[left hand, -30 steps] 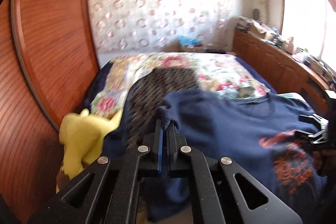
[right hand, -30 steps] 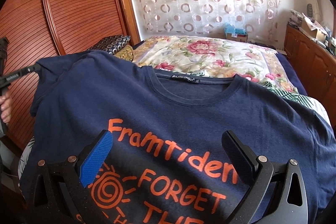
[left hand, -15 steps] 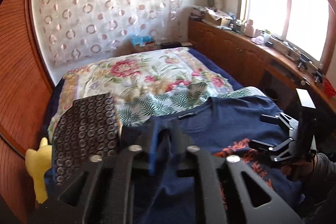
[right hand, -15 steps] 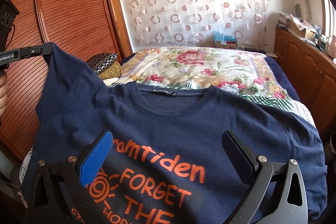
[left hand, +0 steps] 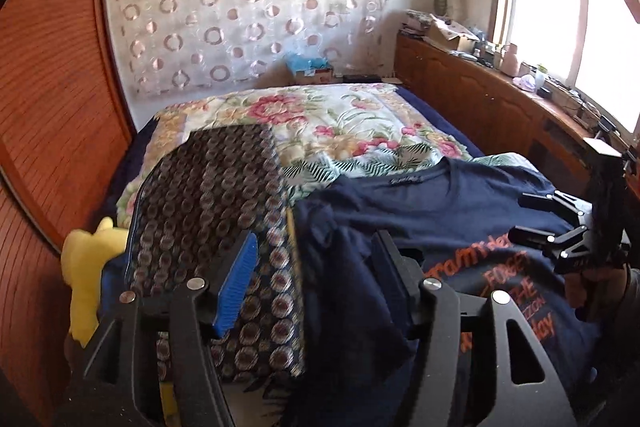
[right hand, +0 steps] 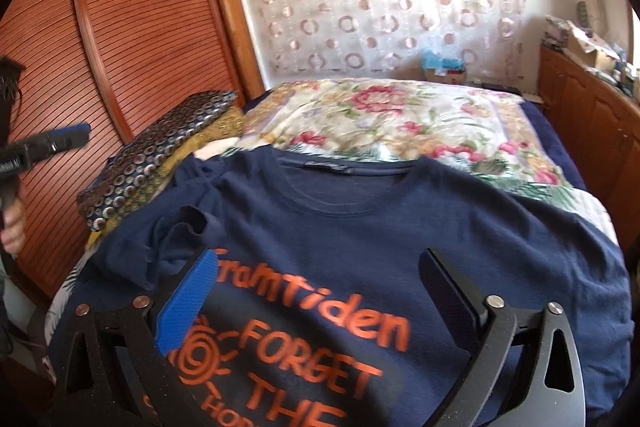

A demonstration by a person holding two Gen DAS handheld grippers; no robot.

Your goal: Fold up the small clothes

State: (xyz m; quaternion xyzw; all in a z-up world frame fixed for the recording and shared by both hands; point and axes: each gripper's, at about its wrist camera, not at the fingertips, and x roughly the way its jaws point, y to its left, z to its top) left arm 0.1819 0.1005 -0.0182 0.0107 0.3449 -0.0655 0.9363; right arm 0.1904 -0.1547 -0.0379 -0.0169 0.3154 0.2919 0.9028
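a navy t-shirt (right hand: 400, 227) with orange lettering lies face up across the near end of the bed (right hand: 400, 115), its collar towards the floral bedspread (left hand: 340, 123) and its printed chest towards the two grippers. its sleeve on the wardrobe side lies crumpled and folded in on the shirt body (right hand: 180, 231), just beside a dark cushion patterned with circles (right hand: 160, 163).

the left gripper (left hand: 316, 267) has just been opening; its jaws now stand partly apart, the blue pad (left hand: 236, 287) on one side and the black finger on the other. the bunched sleeve cloth lies under and between them, but the pads do not press on it, so it holds nothing. in the right wrist view this gripper (right hand: 76, 133) shows at the left edge, lifted clear of the shirt in front of the slatted wooden wardrobe doors (right hand: 120, 27), with a hand (right hand: 14, 223) on its grip.

the right gripper (right hand: 316, 291) has just been closing a little, yet its jaws are still wide apart, hovering above the orange print with nothing gripped. in the left wrist view it (left hand: 532, 217) hangs over the shirt's far side.

a yellow soft toy (left hand: 84, 267) sits beside the cushion, near the wardrobe. a wooden counter (left hand: 500, 95) along the window carries clutter.
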